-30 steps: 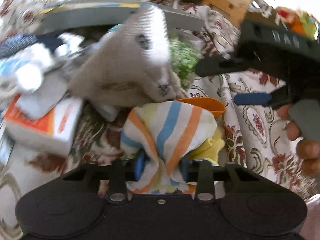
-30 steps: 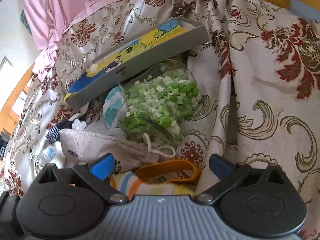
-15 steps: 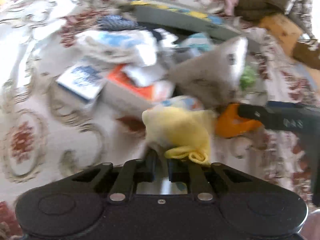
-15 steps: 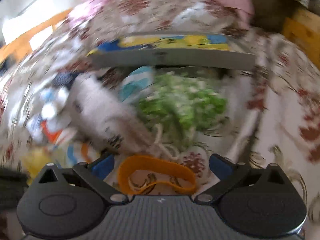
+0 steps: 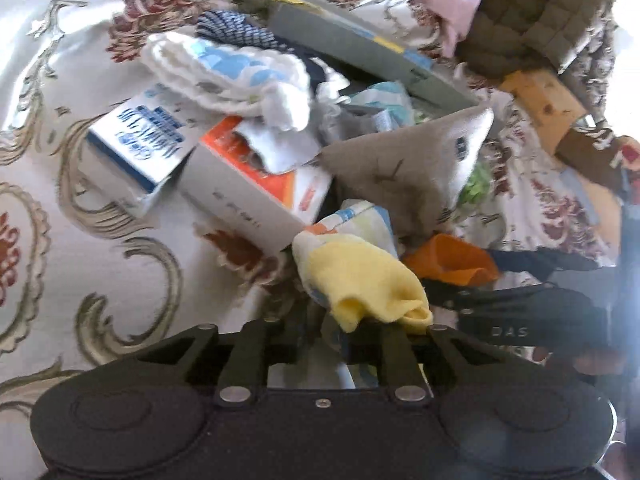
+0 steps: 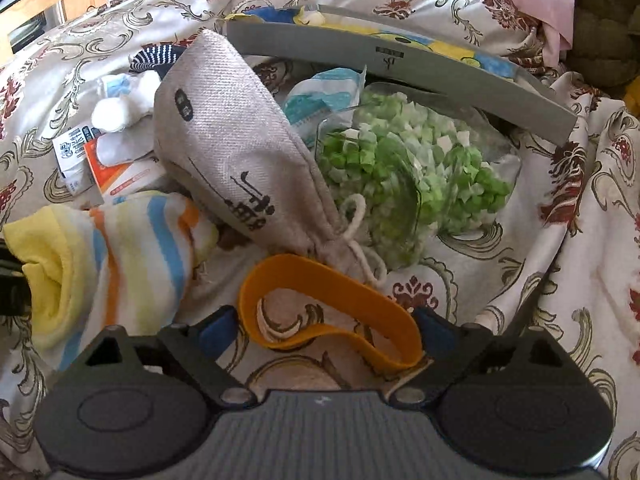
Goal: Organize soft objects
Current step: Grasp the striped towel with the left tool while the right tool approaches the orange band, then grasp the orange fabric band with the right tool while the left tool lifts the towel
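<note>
A striped sock [image 5: 360,276] with a yellow cuff hangs bunched from my left gripper [image 5: 344,320]. The jaws are opening, but the fabric still sits pinched between them. The same sock [image 6: 120,256] shows at the left of the right wrist view. An orange rubber band [image 6: 332,312] lies flat on the floral sheet, and my right gripper [image 6: 326,326] straddles it. Its jaws are closing, with a blue pad at each end of the band. In the left wrist view, the right gripper's fingers [image 5: 536,262] reach the band [image 5: 452,260] from the right.
A grey linen drawstring pouch [image 6: 228,148] leans over a clear bag of green paper bits [image 6: 412,168]. Behind them lies a long grey flat box [image 6: 400,64]. White-and-blue socks [image 5: 228,72] rest on two cartons [image 5: 248,188]. A navy striped sock [image 5: 236,32] lies further back.
The left gripper rolled and shifted, so the sock now shows its yellow cuff. The right gripper rolled and sank until the orange band lies between its fingers.
</note>
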Demonstrator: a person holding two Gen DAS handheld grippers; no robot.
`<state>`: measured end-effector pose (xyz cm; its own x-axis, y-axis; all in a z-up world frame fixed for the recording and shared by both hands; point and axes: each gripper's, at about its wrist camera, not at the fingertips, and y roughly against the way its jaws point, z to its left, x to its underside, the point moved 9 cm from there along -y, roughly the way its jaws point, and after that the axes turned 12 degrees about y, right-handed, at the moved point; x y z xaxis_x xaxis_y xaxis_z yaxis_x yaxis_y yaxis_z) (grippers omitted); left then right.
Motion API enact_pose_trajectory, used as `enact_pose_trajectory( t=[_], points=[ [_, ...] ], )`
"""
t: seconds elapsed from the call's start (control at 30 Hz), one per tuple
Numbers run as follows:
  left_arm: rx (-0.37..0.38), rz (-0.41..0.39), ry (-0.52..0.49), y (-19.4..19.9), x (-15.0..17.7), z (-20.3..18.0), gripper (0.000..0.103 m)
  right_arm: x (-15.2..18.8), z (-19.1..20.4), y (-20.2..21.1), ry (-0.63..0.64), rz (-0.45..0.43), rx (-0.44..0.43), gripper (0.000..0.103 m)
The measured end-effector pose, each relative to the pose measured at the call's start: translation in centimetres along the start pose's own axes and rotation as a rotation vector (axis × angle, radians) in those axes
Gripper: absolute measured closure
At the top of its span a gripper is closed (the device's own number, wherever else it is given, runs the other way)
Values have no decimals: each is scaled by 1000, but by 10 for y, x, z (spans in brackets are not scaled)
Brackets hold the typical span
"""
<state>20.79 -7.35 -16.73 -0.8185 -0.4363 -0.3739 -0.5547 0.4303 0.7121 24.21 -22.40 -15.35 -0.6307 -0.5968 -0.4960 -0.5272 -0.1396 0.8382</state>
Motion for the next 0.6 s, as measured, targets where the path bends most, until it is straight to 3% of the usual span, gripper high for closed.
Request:
enact_pose_trajectory(
  t=[0.17,0.27,0.4,0.6],
  points=[
    [94,10,-35,-10,1,-21,63,4,-5,2,-14,9,-10,14],
    [114,10,-88,-19,3,-33,50,4,-4,3,6,15,-9,18],
    [143,16,-122,-32,3,-43,46,5,0,7,47,19,9,24],
    [238,35,-43,-36,-5,-44,31,7,3,8,74,19,2,28]
  ],
)
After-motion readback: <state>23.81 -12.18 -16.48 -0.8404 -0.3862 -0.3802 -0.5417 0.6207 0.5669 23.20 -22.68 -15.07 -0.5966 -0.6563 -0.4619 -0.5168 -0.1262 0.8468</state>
